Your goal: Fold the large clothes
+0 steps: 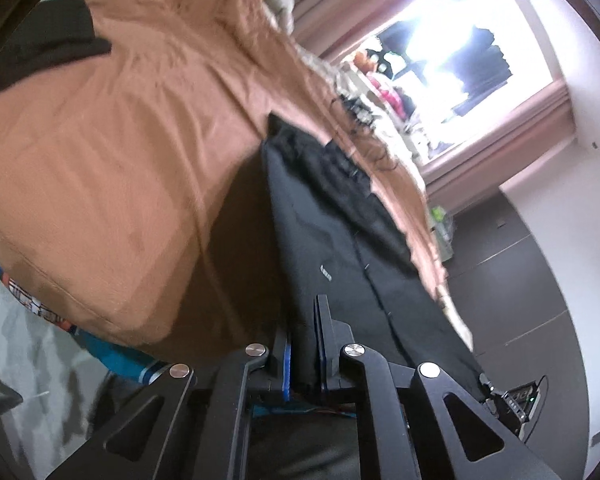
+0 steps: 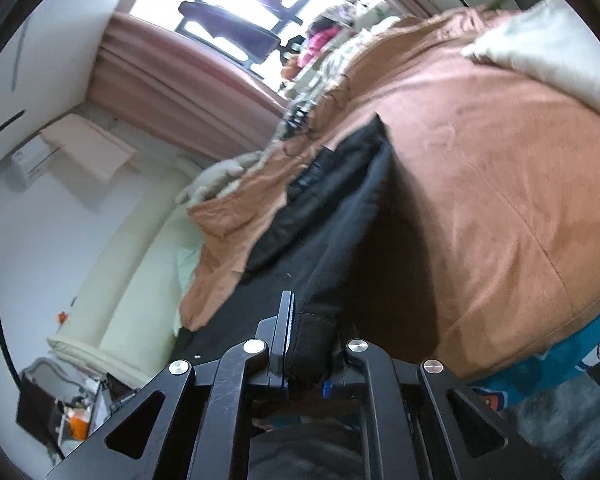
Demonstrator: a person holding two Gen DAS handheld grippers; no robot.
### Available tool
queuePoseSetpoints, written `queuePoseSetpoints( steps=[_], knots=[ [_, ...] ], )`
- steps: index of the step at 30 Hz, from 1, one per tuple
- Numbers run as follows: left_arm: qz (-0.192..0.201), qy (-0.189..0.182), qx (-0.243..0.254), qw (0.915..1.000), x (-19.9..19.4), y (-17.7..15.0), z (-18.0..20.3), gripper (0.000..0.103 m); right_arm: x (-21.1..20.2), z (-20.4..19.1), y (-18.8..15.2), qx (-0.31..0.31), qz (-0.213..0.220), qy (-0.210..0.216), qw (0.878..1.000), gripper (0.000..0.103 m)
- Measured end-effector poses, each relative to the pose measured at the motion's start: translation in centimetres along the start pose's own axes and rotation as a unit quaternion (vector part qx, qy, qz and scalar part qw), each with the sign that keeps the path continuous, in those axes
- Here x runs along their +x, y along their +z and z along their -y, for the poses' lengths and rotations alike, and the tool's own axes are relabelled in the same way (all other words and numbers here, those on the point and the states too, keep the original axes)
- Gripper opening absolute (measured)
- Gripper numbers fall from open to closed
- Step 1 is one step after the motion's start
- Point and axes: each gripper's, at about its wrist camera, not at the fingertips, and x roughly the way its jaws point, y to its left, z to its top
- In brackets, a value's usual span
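Left gripper (image 1: pixel 305 344) fingers clamped on black fabric garment (image 1: pixel 340 216); right gripper (image 2: pixel 309 344) fingers likewise pinch it (image 2: pixel 332 208). Orange-brown bedspread (image 1: pixel 120 140) beneath; pink curtains (image 2: pixel 172 80), bright window (image 1: pixel 460 32) beyond.

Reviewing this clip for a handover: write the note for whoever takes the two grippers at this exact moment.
Left gripper: shut on an edge of the black garment.
Right gripper: shut on a thicker bunched edge of the same black garment.
The garment stretches away from both grippers over the orange bedcover; whether it is fully lifted is unclear.
Done: both edges gripped.
Left: no finished fold shows yet; lay it flat and fold.
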Motion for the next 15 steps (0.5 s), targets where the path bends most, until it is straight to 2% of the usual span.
queuePoseSetpoints(
  steps=[6, 15],
  knots=[
    [0.035, -0.028, 0.016, 0.9989, -4.9, -0.9, 2.0, 0.009, -4.0, -3.6, -0.6, -0.032, 0.015, 0.019, 0.999, 0.011],
    [0.07, -0.061, 0.021, 0.9955, -11.3, -3.7, 3.0, 0.009, -9.8, -6.5, -3.2, -0.062, 0.029, 0.03, 0.997, 0.011]
  ],
)
